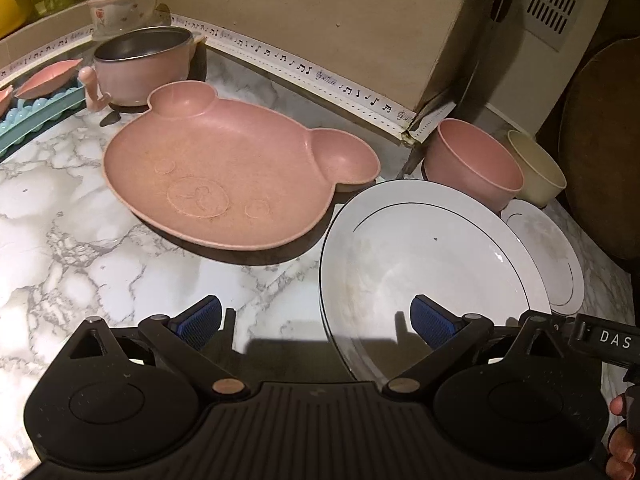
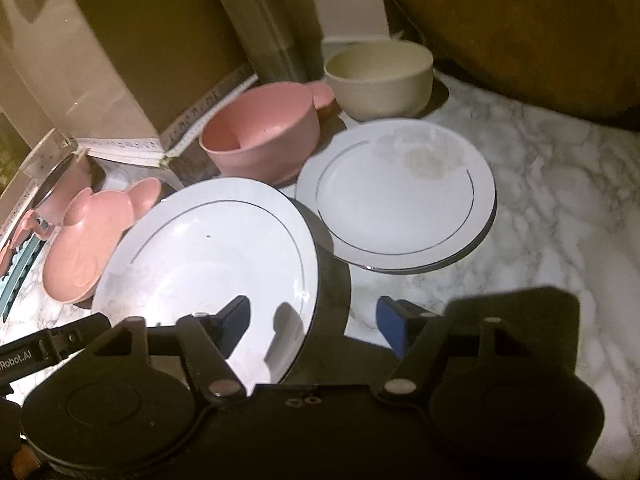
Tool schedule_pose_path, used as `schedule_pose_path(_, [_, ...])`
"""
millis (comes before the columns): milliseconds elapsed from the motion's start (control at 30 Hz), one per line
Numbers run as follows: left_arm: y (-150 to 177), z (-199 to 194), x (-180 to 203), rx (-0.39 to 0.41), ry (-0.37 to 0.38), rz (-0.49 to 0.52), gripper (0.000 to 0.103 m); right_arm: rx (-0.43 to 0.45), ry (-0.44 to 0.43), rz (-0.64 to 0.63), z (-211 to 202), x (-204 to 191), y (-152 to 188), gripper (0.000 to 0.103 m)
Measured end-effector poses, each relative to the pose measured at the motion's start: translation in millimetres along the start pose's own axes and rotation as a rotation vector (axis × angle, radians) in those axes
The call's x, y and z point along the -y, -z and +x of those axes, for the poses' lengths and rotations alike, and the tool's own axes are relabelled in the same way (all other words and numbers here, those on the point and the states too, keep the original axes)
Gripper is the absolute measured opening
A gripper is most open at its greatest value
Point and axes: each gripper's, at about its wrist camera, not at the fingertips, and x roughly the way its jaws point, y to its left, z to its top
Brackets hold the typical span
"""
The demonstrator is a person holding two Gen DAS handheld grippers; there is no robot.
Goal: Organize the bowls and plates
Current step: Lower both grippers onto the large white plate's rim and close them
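A pink bear-shaped plate (image 1: 224,184) lies on the marble counter; it also shows in the right wrist view (image 2: 86,248). A large white plate (image 1: 424,264) (image 2: 208,256) lies beside it, with a smaller white plate (image 1: 548,256) (image 2: 396,196) to its right. A pink bowl (image 1: 472,164) (image 2: 260,136) and a cream bowl (image 1: 536,168) (image 2: 380,80) stand behind them. My left gripper (image 1: 316,322) is open, its right finger over the large plate's near rim. My right gripper (image 2: 314,324) is open, straddling that plate's right edge.
A pink steel-lined cup (image 1: 140,68) and a floral bowl (image 1: 124,8) stand at the back left by a teal rack (image 1: 40,116). A cardboard box (image 1: 320,32) and a dark round board (image 1: 604,152) hem in the back and right.
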Motion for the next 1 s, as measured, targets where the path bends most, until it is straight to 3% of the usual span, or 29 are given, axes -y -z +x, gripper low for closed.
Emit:
schedule_pose_path(67, [-2, 4, -1, -0.002, -0.012, -0.005, 0.101, -0.017, -0.011, 0.016, 5, 3, -2, 0.058])
schedule_pose_path(233, [-7, 11, 0, -0.018, 0.0, -0.027, 0.101, -0.049, -0.03, 0.055, 13, 7, -7, 0.046])
schedule_pose_path(300, [-9, 13, 1, -0.019, 0.008, -0.025, 0.097, -0.054, -0.048, 0.068, 15, 7, -10, 0.041])
schedule_pose_path(400, [-11, 15, 3, -0.025, 0.008, -0.029, 0.088, -0.059, -0.065, 0.077, 17, 10, -13, 0.036])
schedule_pose_path(567, [-13, 19, -1, -0.045, 0.018, -0.046, 0.056, -0.072, -0.09, 0.1, 21, 16, -16, 0.022])
schedule_pose_path(667, [-13, 20, -4, -0.047, 0.038, -0.065, 0.052, -0.071, -0.097, 0.094, 22, 16, -18, 0.015])
schedule_pose_path(733, [-13, 21, -6, -0.051, 0.06, -0.077, 0.037, -0.072, -0.104, 0.09, 23, 14, -18, 0.012])
schedule_pose_path(867, [-13, 22, -7, -0.062, 0.094, -0.094, 0.025, -0.073, -0.106, 0.096, 24, 14, -19, 0.012])
schedule_pose_path(1000, [-14, 21, -6, -0.062, 0.09, -0.09, 0.023, -0.083, -0.117, 0.103, 26, 13, -20, 0.011])
